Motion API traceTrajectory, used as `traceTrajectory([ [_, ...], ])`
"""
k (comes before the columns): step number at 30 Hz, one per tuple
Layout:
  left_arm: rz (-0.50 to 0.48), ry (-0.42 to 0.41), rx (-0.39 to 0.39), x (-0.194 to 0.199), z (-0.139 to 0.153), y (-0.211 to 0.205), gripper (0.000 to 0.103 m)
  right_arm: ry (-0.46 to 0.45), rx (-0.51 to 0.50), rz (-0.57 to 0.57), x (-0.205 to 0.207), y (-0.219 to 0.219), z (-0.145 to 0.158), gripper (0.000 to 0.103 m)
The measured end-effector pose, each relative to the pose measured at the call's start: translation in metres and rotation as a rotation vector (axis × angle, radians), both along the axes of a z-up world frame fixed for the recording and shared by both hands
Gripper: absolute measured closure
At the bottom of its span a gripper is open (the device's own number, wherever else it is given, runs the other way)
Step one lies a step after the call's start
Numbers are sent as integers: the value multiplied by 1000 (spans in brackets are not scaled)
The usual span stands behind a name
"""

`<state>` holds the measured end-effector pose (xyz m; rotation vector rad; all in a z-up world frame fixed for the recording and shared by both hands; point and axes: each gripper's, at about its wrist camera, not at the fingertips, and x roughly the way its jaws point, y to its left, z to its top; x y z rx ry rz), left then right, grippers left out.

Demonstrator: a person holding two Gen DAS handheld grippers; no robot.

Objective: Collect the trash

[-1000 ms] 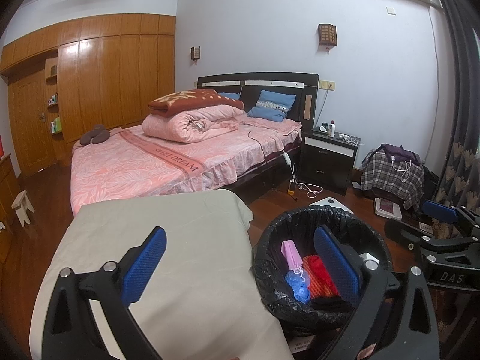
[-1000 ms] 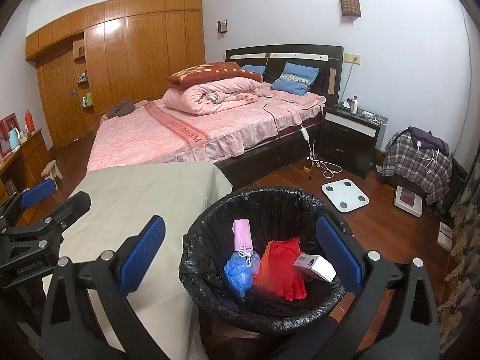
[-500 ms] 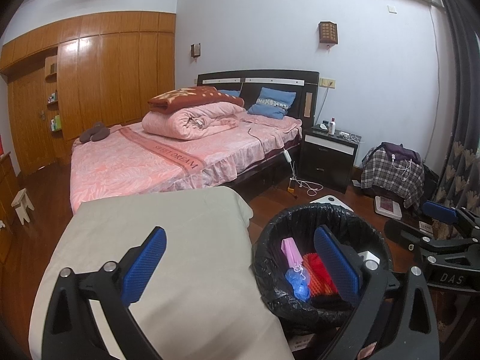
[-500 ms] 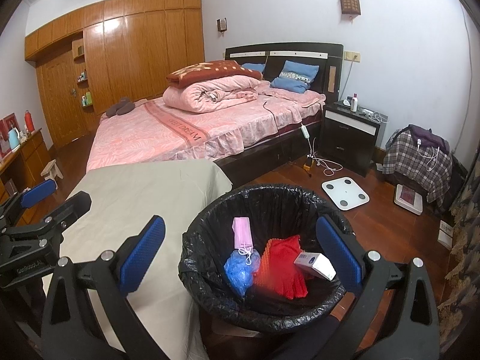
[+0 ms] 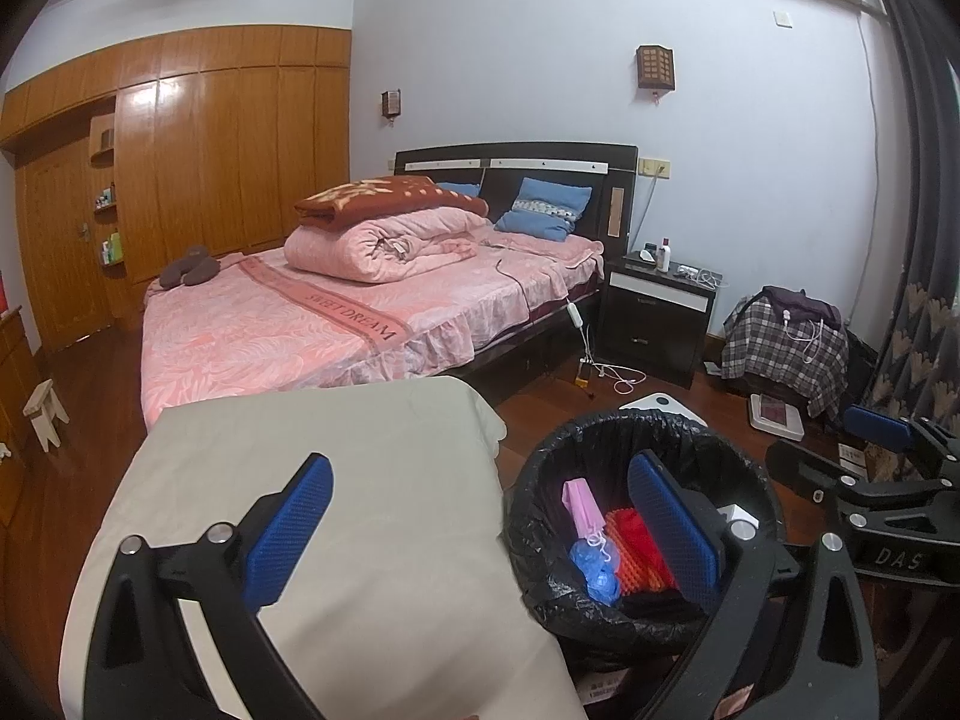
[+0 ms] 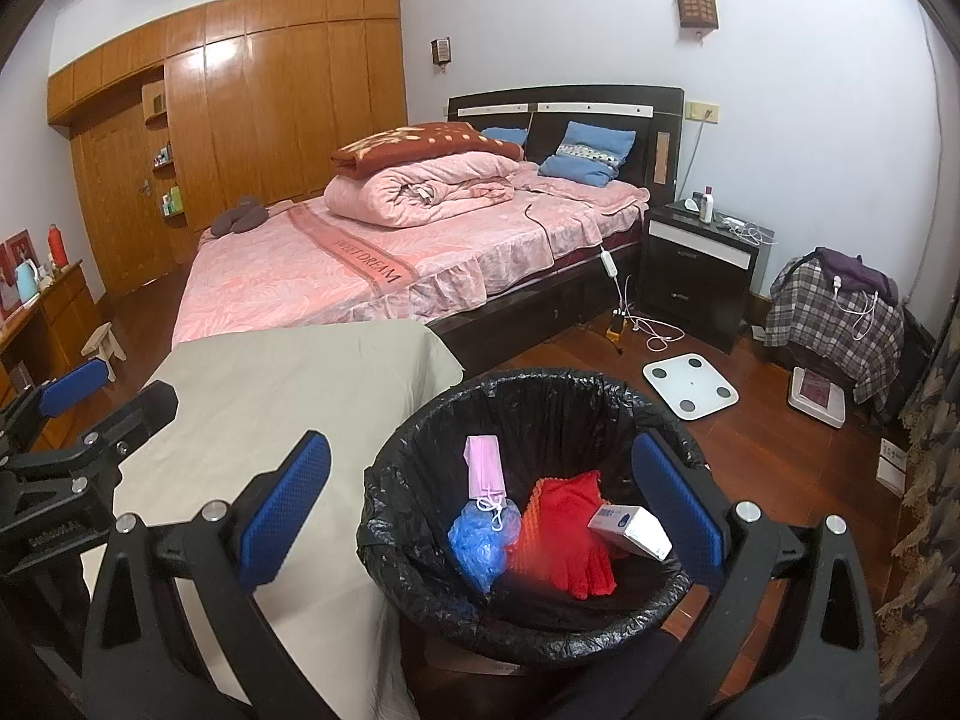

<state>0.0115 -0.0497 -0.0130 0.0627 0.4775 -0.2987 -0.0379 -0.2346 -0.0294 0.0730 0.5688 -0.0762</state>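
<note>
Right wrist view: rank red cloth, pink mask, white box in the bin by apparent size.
1. red cloth, clearly largest.
2. white box and pink mask look alike; not ranking them.
All lie in the bin.

Bed (image 6: pixel 372 276) centre frame, pink cover; rolled pink quilt (image 6: pixel 420 189) with red blanket (image 6: pixel 420 147) stacked on top. Two blue pillows (image 6: pixel 585 156) against dark headboard. Black nightstand (image 6: pixel 696 276) right of bed, white bottle on it. White scale (image 6: pixel 690 385) on wood floor, right of centre. Wooden wardrobe (image 6: pixel 240 120) upper left. Plaid cloth (image 6: pixel 837 318) far right.
</note>
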Motion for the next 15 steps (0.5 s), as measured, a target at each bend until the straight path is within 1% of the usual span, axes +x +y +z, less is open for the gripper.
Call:
traceTrajectory([
  [15,1,-2,1,-1,1,0,6,0,-1,0,0,-2,0,5],
])
